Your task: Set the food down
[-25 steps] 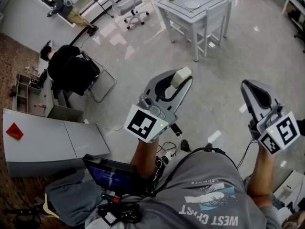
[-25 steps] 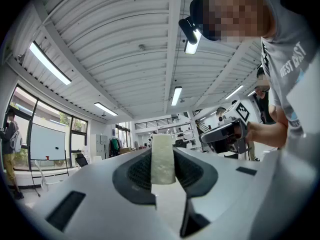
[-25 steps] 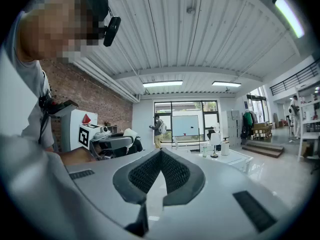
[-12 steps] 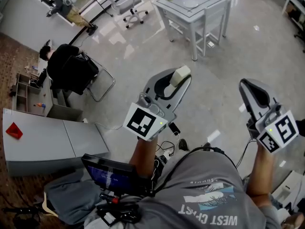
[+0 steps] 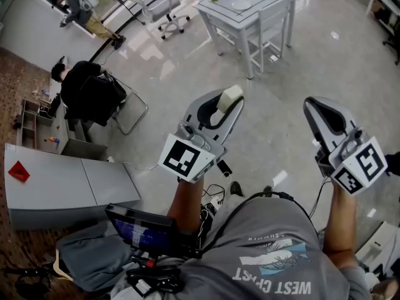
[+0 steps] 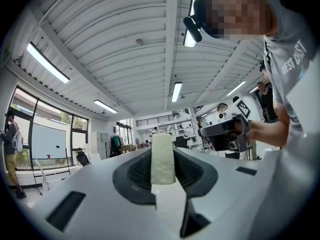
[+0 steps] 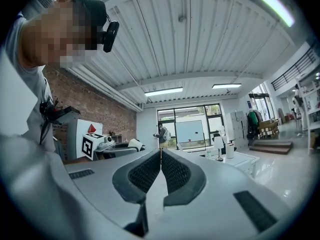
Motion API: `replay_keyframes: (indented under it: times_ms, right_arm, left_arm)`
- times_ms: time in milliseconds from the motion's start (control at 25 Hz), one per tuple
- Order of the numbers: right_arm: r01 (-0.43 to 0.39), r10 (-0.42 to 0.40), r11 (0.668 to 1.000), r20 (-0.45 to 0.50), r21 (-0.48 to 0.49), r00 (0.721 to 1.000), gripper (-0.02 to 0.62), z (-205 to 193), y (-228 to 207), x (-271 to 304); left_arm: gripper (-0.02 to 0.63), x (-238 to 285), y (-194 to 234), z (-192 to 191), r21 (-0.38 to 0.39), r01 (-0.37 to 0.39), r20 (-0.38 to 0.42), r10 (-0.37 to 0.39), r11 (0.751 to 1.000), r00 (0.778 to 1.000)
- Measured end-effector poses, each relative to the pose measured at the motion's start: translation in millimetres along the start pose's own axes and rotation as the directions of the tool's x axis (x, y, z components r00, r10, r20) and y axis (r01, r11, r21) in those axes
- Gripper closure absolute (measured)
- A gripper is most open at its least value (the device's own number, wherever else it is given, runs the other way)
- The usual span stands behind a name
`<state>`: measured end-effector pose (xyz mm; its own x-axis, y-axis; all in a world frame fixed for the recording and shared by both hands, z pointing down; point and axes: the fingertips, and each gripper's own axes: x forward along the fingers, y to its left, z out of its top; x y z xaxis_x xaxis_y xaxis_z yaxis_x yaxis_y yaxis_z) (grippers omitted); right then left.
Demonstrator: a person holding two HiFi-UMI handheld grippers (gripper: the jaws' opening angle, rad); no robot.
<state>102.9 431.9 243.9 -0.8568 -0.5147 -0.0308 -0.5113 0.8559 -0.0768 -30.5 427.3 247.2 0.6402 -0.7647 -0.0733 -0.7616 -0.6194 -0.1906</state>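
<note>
- Far left of the head view, I read a grey cabinet (image 5: pixel 69 186) with a red triangular marker (image 5: pixel 19 171) lying on its top.
- Beyond the cabinet, a person in dark clothing (image 5: pixel 81 86) sits on a chair with their back to me.
- Left gripper (image 5: pixel 226 102): the jaws pinch a pale rectangular food block (image 6: pixel 162 159) between the ribbed pads.
- In the left gripper view the block stands upright near the jaw tips. Its top edge rises above the jaw surfaces.
- I hold the block in the air over the glossy floor (image 5: pixel 281 74), well apart from any table top.
- The left marker cube (image 5: pixel 185 159) sits at the rear of that gripper, just above my forearm.
- At top centre, a white table (image 5: pixel 247 8) carries a few small items that are too small to identify.
- Right gripper (image 5: pixel 314 110): the jaws are pressed together along their full length, with nothing between them.
- The right marker cube (image 5: pixel 357 165) sits at the rear of that gripper, near the frame's right edge.
</note>
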Motion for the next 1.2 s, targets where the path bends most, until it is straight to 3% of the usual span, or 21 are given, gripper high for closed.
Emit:
replay_keyframes:
  times_ms: [240,520,1200]
  right_arm:
    - [0.005,-0.005,0.999,-0.009,-0.053,1.0,0.588,6,-10,-16]
    - [-0.011,0.01,0.999,-0.023,-0.044,1.0,0.588,-1,-12,-6]
    - [0.039,-0.04,0.998,-0.038,-0.041,0.998,0.588,-6,-38,70]
  left_arm:
    - [0.506,12,-17,1,0.008,-0.008,0.012,0.008,1.0,1.0]
    - [0.506,9,-12,1,0.009,-0.029,-0.006,0.029,1.0,1.0]
    - [0.506,22,65,-18,-0.003,0.002,-0.005,-0.002,1.0,1.0]
